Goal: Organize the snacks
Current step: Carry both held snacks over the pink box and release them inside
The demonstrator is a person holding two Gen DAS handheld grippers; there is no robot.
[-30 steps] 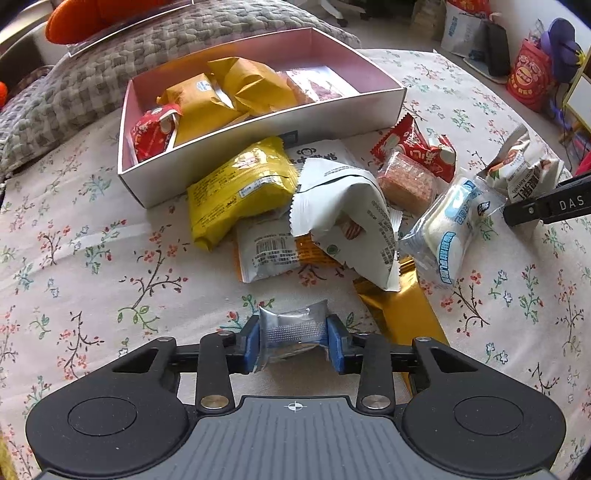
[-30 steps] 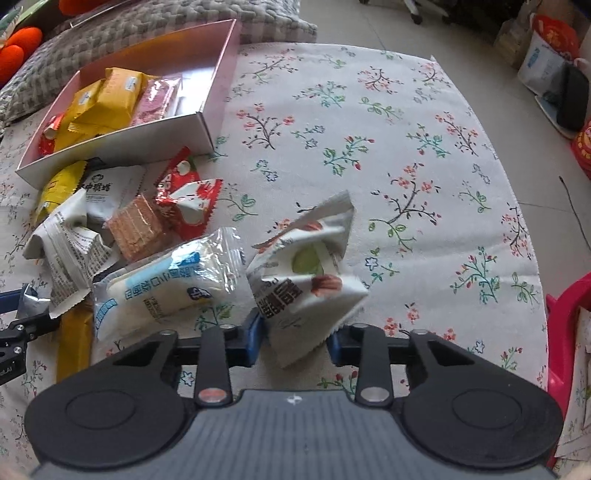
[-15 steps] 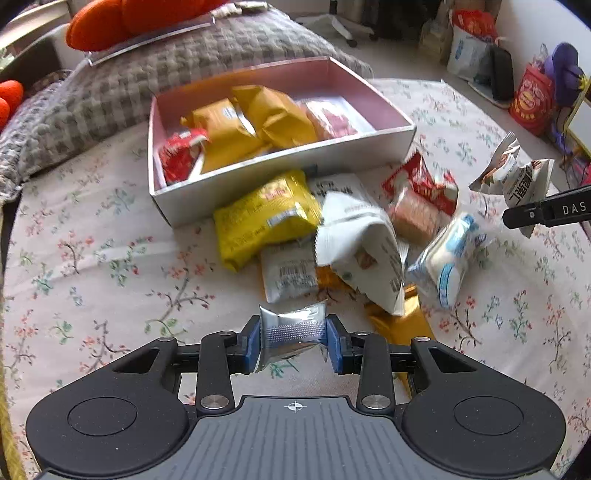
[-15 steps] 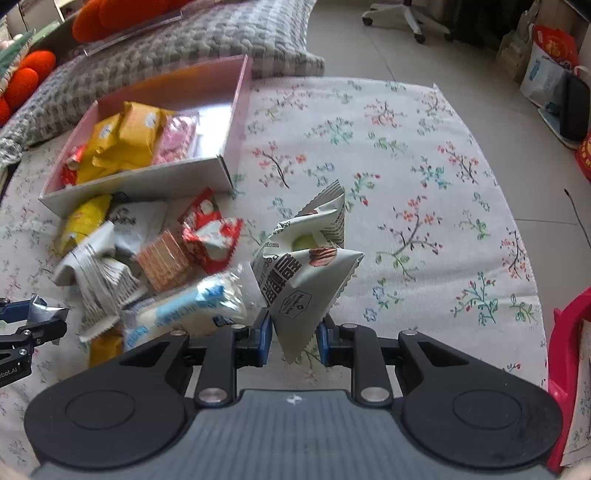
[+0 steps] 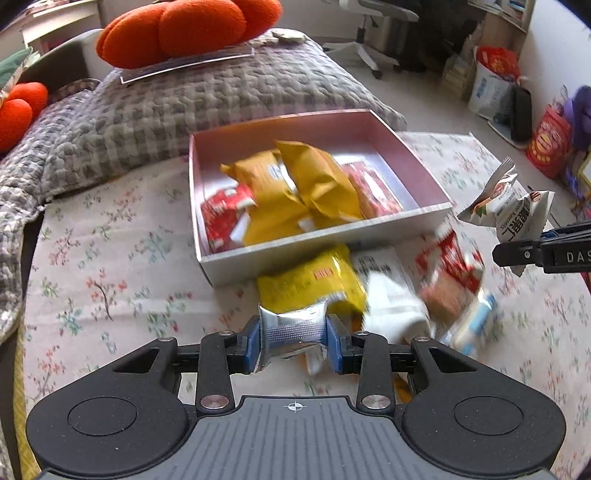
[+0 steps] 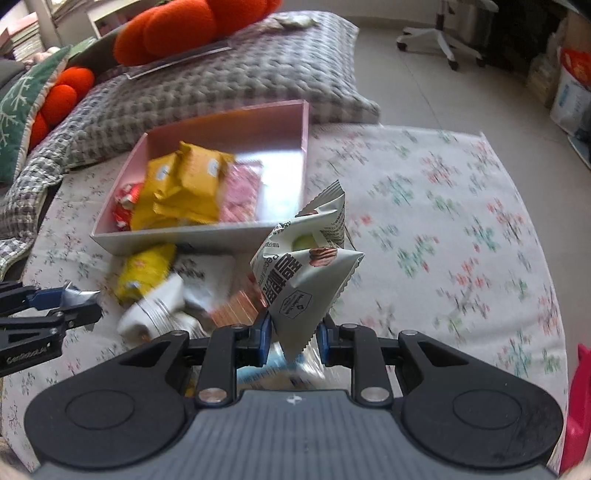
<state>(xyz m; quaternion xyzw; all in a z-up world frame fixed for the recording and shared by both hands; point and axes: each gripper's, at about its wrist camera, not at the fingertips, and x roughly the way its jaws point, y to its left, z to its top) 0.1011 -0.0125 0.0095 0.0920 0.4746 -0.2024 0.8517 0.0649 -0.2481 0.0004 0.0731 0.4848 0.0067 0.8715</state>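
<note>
From the left wrist camera, the left gripper (image 5: 293,345) is clenched on a small silver foil packet (image 5: 291,329), crinkled and shiny with a ribbed seal strip, pinched between blue pads and held above the floral tablecloth (image 5: 110,266). Beyond it sits a shallow pink box (image 5: 325,240) with pale cardboard walls, holding puffy mustard-yellow packets (image 5: 310,188) and red wrappers (image 5: 223,214). Just in front of the box lies a loose pile: a bright yellow pouch (image 5: 314,280), a white bag (image 5: 391,299) and a red-and-white wrapper (image 5: 452,258), all blurred, so their print cannot be read. At the right edge the right gripper (image 5: 517,253) holds a white pyramid-shaped packet (image 5: 513,206) in the air.

From the right wrist camera, the right gripper (image 6: 293,341) is closed on that white pyramid-shaped packet (image 6: 306,266), a stiff, matte pouch with serrated seams and nut pictures, raised near the box's (image 6: 195,236) front right corner. The left gripper (image 6: 70,306) shows at the left with the foil packet (image 6: 79,295). A grey checked quilted cushion (image 6: 229,77) lies behind, with plush orange pumpkin pillows (image 6: 177,26) on it.
</note>
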